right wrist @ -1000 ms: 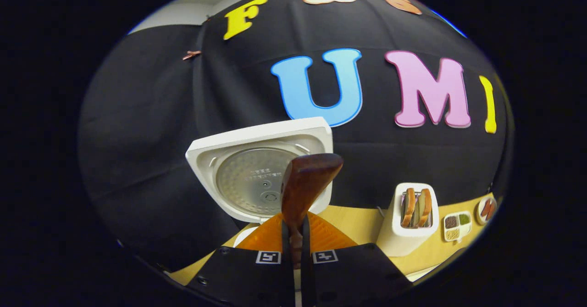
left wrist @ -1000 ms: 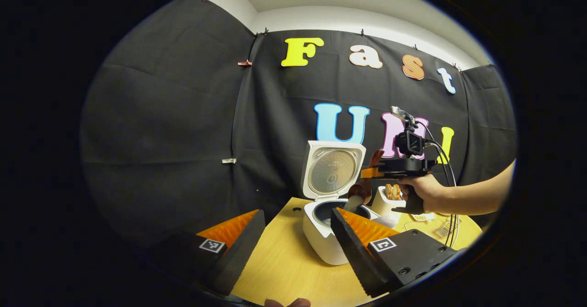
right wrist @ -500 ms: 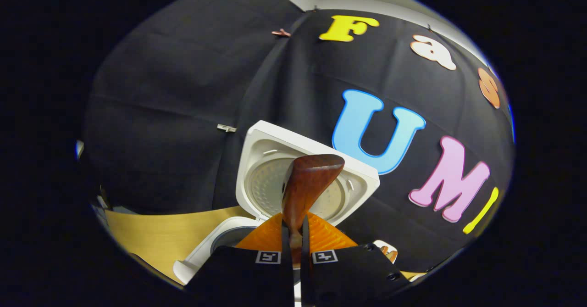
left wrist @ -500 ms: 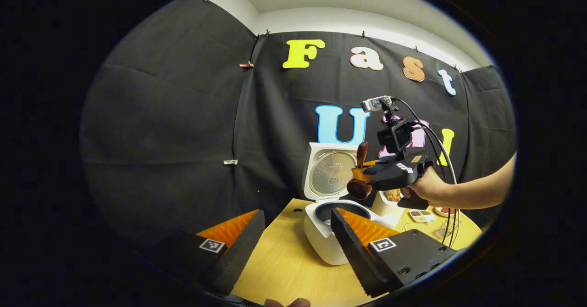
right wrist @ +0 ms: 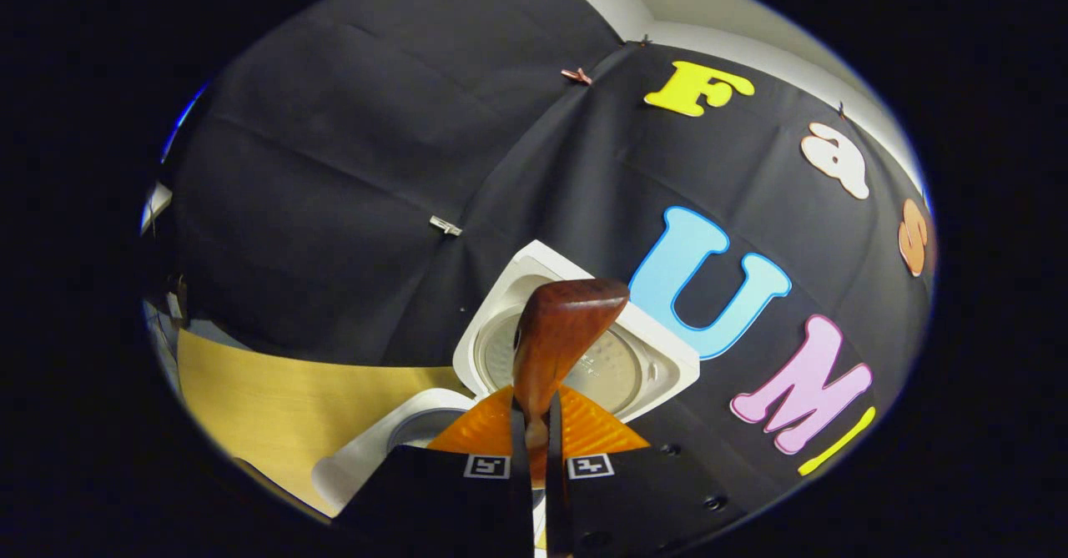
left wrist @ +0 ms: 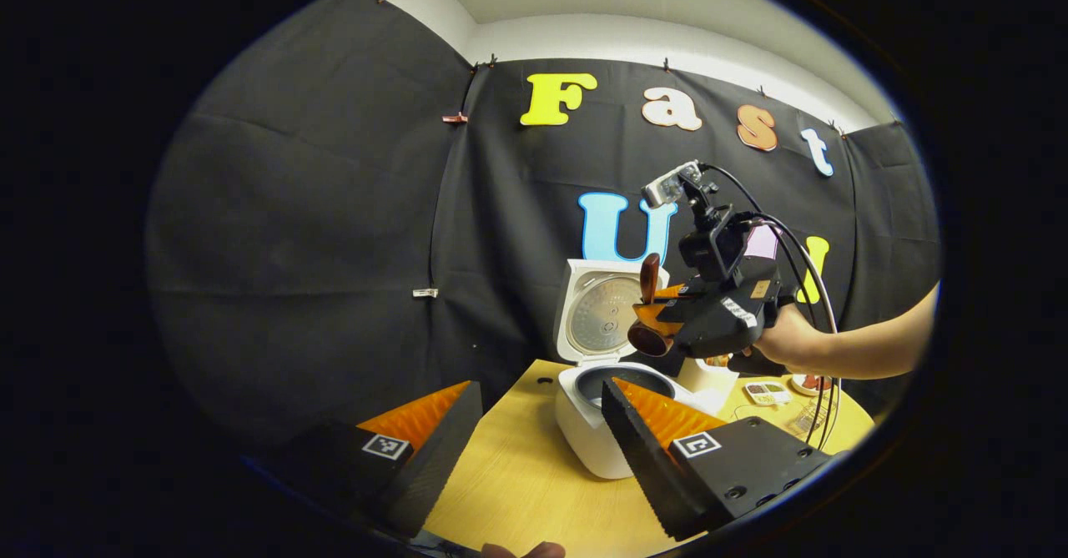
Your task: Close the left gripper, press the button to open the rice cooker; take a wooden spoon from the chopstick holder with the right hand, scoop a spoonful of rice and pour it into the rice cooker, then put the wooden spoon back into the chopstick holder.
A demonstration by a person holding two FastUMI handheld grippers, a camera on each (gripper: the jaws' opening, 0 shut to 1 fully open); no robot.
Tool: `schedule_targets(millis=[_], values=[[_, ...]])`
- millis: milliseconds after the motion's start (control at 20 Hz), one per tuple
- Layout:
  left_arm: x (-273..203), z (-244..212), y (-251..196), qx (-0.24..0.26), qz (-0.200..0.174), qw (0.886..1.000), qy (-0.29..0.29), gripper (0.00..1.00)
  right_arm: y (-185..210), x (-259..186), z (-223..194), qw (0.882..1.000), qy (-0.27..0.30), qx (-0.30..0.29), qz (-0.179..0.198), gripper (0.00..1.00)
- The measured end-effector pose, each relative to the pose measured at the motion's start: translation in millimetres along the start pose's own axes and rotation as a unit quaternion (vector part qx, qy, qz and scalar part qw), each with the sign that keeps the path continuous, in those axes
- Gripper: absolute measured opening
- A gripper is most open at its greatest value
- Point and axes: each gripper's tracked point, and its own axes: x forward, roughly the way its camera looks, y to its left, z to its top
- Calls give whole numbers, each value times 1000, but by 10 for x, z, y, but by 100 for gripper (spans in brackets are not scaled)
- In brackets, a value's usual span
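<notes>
Right claw (right wrist: pixel 534 424) clamped on wooden spoon (right wrist: pixel 557 333), above open rice cooker (left wrist: pixel 602 424)

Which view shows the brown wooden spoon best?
The left gripper view: the brown wooden spoon appears whole from the side, bowl low, held by the right gripper. The right gripper view shows its handle end close up.

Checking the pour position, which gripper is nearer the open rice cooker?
Right. The right gripper hangs just above the rice cooker; the left gripper sits farther back over the table.
</notes>
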Motion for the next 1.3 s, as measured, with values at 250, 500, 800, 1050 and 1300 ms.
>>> schedule_targets(millis=[250,500,800,1050,1300], values=[[-70,2,-69,6,-1,1000,0,99,-273,-54,-146,986,25,163,-19,10],[-122,7,-137,3,-1,1000,-2,99,-572,-165,-317,946,38,321,-28,10],[-142,25,-325,-11,-9,1000,-1,99,-1081,-663,-419,928,22,367,-57,10],[-111,99,-539,-2,-18,1000,-6,99,-1501,-1273,-561,915,2,397,-76,10],[-100,157,-742,7,-27,1000,-11,99,-1967,-1978,-922,896,2,432,-105,10]])
